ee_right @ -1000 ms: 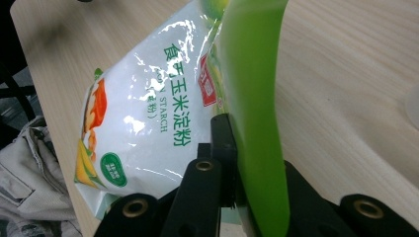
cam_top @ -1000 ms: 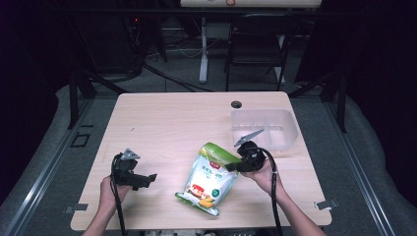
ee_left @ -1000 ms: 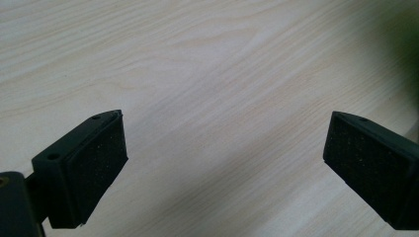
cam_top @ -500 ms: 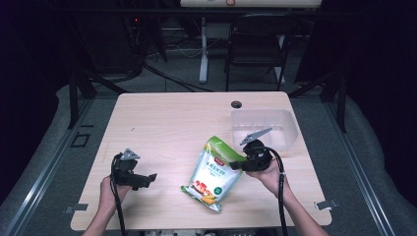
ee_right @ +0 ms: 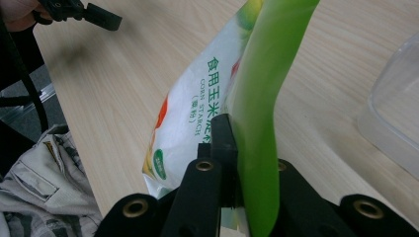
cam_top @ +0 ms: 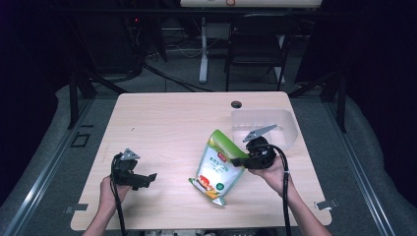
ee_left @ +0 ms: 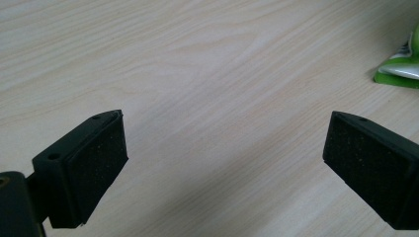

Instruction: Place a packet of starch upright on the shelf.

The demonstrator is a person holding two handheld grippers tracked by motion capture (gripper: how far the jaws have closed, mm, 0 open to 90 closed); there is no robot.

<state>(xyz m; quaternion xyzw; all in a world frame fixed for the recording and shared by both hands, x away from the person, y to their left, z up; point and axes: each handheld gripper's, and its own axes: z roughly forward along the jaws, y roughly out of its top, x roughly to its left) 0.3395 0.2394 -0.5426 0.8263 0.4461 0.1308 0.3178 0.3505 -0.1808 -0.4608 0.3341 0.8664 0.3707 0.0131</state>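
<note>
- Left gripper: held low over the wooden table at the near left, its jaws spread wide with nothing between them; in the left gripper view both black pads face each other across bare wood grain
- Left hand: wrapped around the rear of that gripper, with its black cable trailing toward the near table edge
- Corn starch bag: a white and green pouch, well to the right of the left gripper and directly in front of the right one; it hangs tilted, its lower corner at or just above the tabletop, though contact cannot be judged; a green corner of it shows at the far right of the left gripper view
- Right gripper: jaws pressed together on the green side edge of the bag; in the right gripper view the green strip runs up from between the closed jaws
- Right hand: grasping that gripper from behind
- Clear plastic container: standing on the table just beyond and to the right of the right gripper, apart from the bag
</note>
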